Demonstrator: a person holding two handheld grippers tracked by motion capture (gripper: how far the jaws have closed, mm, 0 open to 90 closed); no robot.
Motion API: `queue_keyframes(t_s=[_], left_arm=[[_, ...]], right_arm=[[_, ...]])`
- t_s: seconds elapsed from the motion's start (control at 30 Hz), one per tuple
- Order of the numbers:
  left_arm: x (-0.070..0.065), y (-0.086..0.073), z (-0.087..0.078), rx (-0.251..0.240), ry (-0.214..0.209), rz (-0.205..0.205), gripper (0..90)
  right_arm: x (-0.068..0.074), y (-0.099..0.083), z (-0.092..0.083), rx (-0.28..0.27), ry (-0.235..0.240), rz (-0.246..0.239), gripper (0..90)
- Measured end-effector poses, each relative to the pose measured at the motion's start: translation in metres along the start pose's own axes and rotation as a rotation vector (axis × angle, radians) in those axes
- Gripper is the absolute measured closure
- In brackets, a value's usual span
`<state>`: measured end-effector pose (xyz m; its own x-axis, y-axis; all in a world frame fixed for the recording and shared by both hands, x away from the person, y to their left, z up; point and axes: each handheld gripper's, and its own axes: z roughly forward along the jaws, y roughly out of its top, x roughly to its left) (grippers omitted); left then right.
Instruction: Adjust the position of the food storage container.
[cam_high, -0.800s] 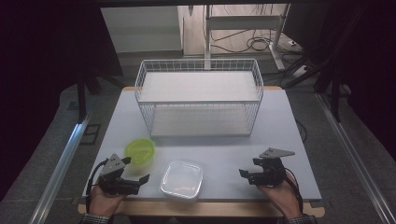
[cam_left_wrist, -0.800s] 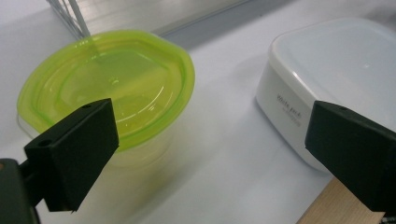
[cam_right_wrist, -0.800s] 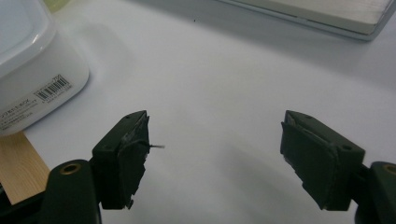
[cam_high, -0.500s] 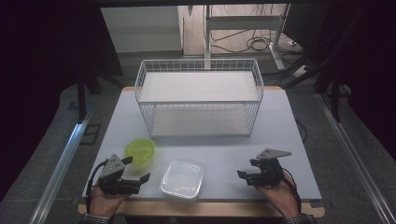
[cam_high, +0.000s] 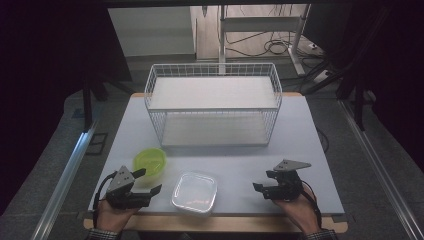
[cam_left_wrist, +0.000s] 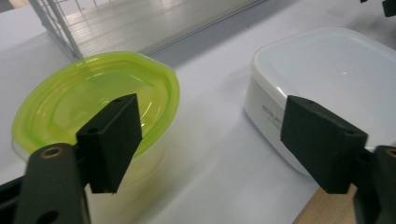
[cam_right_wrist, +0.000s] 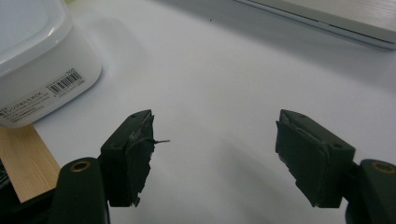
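Over the table's near left edge a hand holds my left gripper (cam_high: 150, 181) (cam_left_wrist: 215, 140) open. One jaw stands over the rim of a translucent green bowl (cam_high: 150, 161) (cam_left_wrist: 70, 98). The other jaw is just in front of a white lidded plastic container (cam_high: 195, 191) (cam_left_wrist: 327, 65), with bare table between the jaws. My right gripper (cam_high: 262, 181) (cam_right_wrist: 215, 154) is open at the near right, low over the white table top and pointing toward the container (cam_right_wrist: 37, 51). Nothing is between its jaws.
A large white wire basket (cam_high: 212, 102) with a shelf stands across the back half of the table (cam_high: 310, 150); its base edge (cam_right_wrist: 327, 14) lies ahead of the right gripper. The wooden front edge of the table (cam_right_wrist: 23, 158) is close to both hands.
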<state>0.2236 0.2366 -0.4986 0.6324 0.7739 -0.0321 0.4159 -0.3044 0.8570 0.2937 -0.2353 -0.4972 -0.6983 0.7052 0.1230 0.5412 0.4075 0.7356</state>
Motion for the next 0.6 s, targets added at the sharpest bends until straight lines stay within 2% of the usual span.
queue_keyframes(t_s=[0.07,0.33,0.37,0.43,0.47,0.5,0.6], left_arm=[[-0.002,0.001,-0.001,-0.003,-0.017,0.010,25.8],[-0.010,0.003,0.004,0.027,-0.077,0.042,55.6],[-0.013,0.004,0.005,0.033,-0.101,0.047,59.3],[-0.014,0.004,0.006,0.037,-0.110,0.049,65.1],[-0.016,0.005,0.008,0.057,-0.123,0.055,68.5],[-0.016,0.005,0.008,0.057,-0.123,0.055,71.3],[-0.021,0.005,0.012,0.097,-0.134,0.070,79.7]], right_arm=[[0.001,0.000,-0.001,-0.004,0.001,-0.005,29.1],[0.008,0.003,-0.002,-0.004,0.020,-0.020,34.2],[0.010,0.003,-0.001,-0.006,0.022,-0.023,35.2],[0.012,0.003,-0.001,-0.001,0.028,-0.027,36.6],[0.013,0.004,-0.001,0.000,0.031,-0.030,37.7],[0.013,0.004,-0.001,0.000,0.031,-0.030,37.7],[0.018,0.005,0.000,0.007,0.047,-0.041,40.9]])
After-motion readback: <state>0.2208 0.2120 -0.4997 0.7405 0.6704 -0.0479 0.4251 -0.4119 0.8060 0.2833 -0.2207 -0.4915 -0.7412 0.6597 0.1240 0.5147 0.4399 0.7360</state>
